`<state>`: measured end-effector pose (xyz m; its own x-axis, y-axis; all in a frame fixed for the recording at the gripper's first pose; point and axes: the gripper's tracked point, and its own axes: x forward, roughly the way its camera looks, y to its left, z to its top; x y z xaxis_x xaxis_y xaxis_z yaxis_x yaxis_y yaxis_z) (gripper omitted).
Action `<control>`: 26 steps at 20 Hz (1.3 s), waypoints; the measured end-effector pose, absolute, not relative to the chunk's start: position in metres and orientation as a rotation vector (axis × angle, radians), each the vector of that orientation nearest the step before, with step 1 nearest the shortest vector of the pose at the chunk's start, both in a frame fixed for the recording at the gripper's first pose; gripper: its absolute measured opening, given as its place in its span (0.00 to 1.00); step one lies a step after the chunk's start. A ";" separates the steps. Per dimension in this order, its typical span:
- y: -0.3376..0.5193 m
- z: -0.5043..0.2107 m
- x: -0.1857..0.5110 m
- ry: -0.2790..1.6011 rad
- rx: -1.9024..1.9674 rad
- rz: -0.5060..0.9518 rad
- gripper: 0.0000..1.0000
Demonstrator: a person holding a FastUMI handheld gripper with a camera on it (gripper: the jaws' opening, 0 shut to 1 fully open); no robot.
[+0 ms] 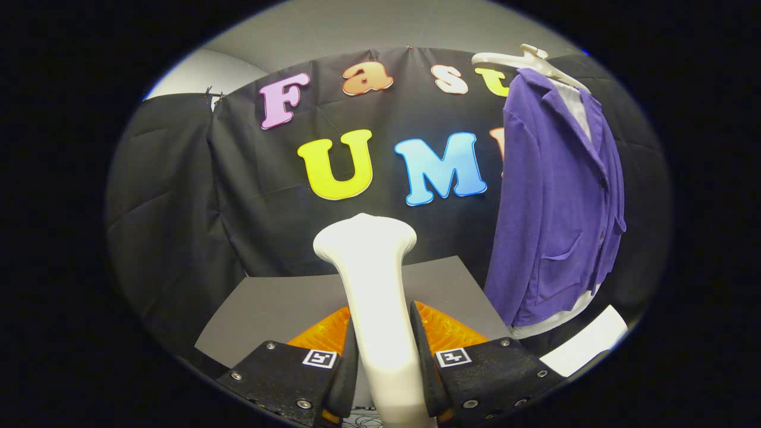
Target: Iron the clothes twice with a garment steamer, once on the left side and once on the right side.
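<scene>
My gripper (383,339) is shut on the white garment steamer (371,279), both fingers pressing its handle from either side. The steamer stands upright between the fingers, and its wide head rises just beyond them. A purple jacket (556,202) over a white shirt hangs on a white hanger (526,62) ahead and to the right of the steamer, well apart from its head. The jacket's open front faces right, with a pocket low on its side.
A grey tabletop (279,303) lies under and beyond the fingers. The black cloth wall (178,196) closes the back and the left. A white sheet (585,348) lies low to the right, below the jacket's hem.
</scene>
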<state>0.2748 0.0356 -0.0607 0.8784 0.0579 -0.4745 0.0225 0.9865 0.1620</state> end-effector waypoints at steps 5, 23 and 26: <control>0.021 -0.045 0.213 0.393 0.122 0.022 0.46; -0.070 -0.038 0.057 0.134 0.047 -0.032 0.46; -0.078 -0.024 0.064 0.124 0.026 -0.043 0.46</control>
